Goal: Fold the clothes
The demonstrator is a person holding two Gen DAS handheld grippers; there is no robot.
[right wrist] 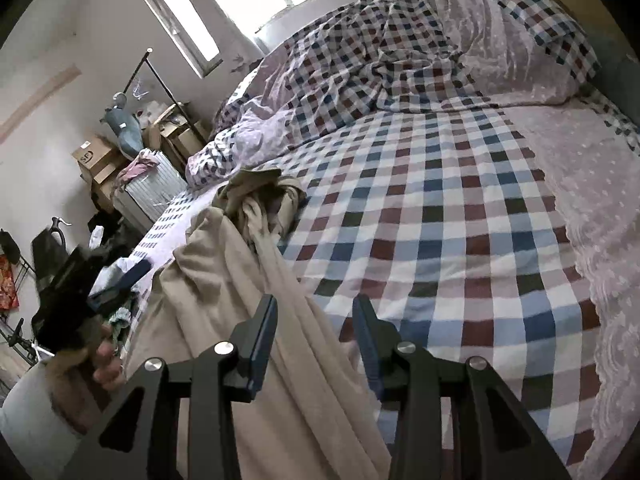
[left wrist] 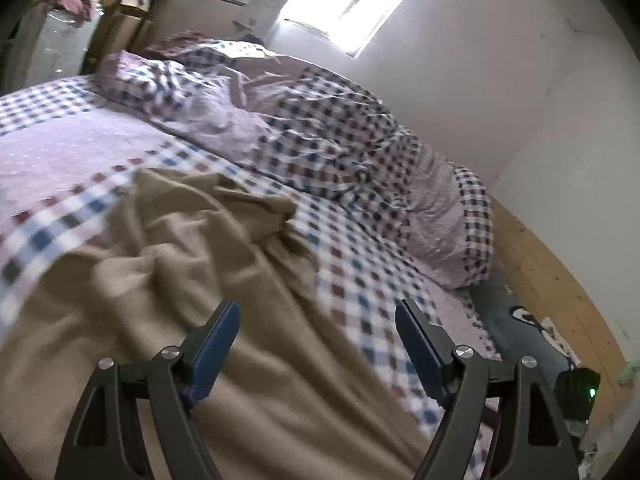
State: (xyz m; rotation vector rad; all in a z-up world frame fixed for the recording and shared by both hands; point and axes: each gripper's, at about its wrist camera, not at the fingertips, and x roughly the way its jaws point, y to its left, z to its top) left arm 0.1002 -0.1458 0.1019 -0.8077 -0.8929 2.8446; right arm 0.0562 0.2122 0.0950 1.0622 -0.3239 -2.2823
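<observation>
Checked bedding covers the bed (left wrist: 360, 280) that fills your left wrist view, with a rumpled quilt (left wrist: 320, 132) heaped along the far side under a bright window (left wrist: 340, 4). On the near part of the bed lies the beige garment (left wrist: 180, 260), crumpled and spread loosely toward you. Your left gripper (left wrist: 316, 320) hangs just above that cloth with its jaws standing wide and nothing between them; the blue pads touch no fabric.

Across your right wrist view the same bed (right wrist: 440, 240) stretches away, the quilt (right wrist: 380, 60) bunched at its far edge below the window (right wrist: 224, 4). The beige garment (right wrist: 248, 300) lies along the bed's left edge, its far end twisted into a knot. Your right gripper (right wrist: 315, 320) sits over the cloth, jaws partly apart and not pinching it. Left of the bed, your left hand (right wrist: 100, 364) holds the left gripper (right wrist: 120, 284), with boxes (right wrist: 96, 160) stacked beyond.
</observation>
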